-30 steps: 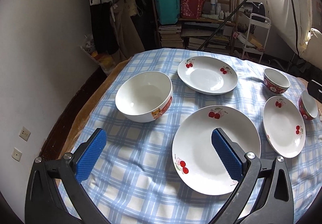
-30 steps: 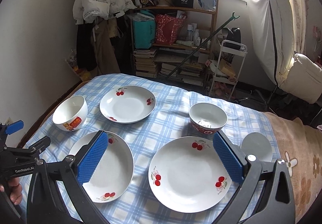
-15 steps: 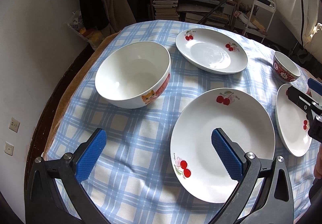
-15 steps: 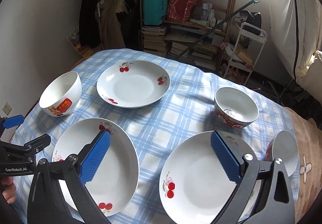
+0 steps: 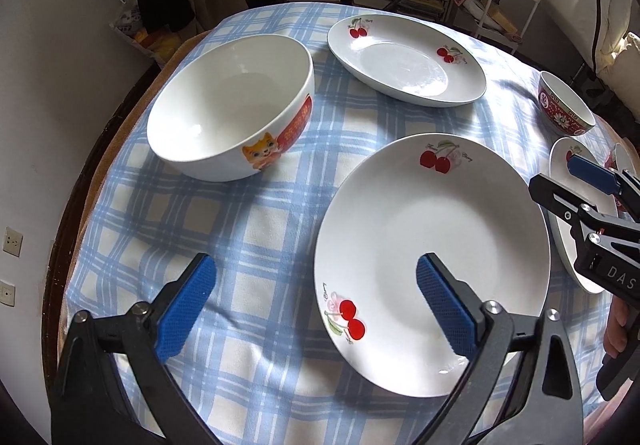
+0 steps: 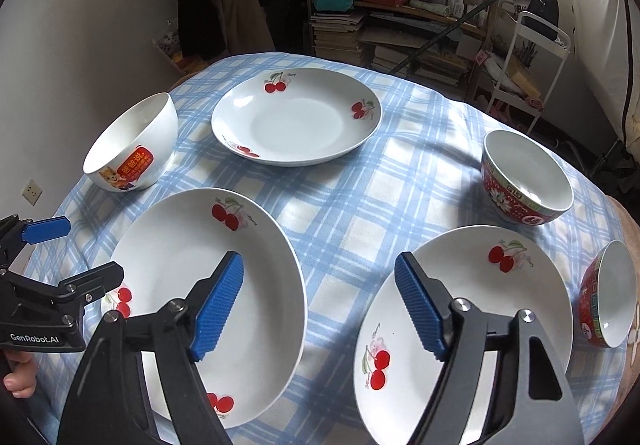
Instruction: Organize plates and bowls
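**Closing in on two cherry plates**

Lowering both tools toward the round surface (image 5: 256,229) with its blue-check cloth, the person appears to be lining up a rim grasp on each of the two nearest plates. The left tool (image 5: 316,301) hangs over the left edge of the near cherry plate (image 5: 432,245); its jaws are closing, with that rim between them but neither pad pressing on it, so nothing is held. The right tool (image 6: 320,305) straddles the cloth gap between that plate (image 6: 192,285) and the right cherry plate (image 6: 480,309); its jaws are closing too, nothing gripped.

To do this well, I judge each tool should come in low and nearly flat, one pad sliding under the lip and the other onto the upper face, since glazed rims are slippery and shallow. The soft cloth may let a pad tuck underneath. Lifting level would keep a plate from swinging.

Round and lying flat, open side up, the plates have no long axis; only the cherry prints mark a heading. In the left view the near plate's cherries sit at 12 and 8 o'clock.

From the right view, a third cherry plate (image 6: 296,117) lies at 12 o'clock, the white cat bowl (image 6: 132,145) at 10, a red-patterned bowl (image 6: 524,181) at 2, a second red bowl (image 6: 608,293) at 3, tipped on its side.
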A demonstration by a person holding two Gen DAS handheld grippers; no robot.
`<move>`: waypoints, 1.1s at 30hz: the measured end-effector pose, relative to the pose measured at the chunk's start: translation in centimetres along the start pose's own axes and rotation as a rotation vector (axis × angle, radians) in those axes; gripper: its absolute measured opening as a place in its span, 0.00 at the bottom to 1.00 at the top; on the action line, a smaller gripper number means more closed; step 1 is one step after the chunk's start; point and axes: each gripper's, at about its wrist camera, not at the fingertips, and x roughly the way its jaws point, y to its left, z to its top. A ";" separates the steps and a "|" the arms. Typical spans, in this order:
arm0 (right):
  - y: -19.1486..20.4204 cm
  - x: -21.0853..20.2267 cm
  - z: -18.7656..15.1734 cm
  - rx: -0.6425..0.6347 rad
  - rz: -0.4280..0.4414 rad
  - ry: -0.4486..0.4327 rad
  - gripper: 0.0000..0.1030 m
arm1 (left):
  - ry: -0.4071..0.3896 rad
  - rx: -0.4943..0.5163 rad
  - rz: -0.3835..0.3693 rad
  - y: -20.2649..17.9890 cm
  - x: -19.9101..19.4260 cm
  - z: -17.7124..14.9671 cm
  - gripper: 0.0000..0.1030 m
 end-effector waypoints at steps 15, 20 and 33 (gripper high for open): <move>0.3 2.6 -1.2 0.007 0.079 0.147 0.20 | 0.103 -0.037 -0.092 0.6 2.1 -1.0 0.20; 0.3 2.8 -1.3 0.014 0.105 0.168 0.10 | 0.143 -0.116 -0.160 2.1 2.9 -1.1 0.17; 0.2 2.1 -1.6 0.036 0.127 0.177 0.09 | 0.122 -0.149 -0.162 2.6 2.5 -1.8 0.15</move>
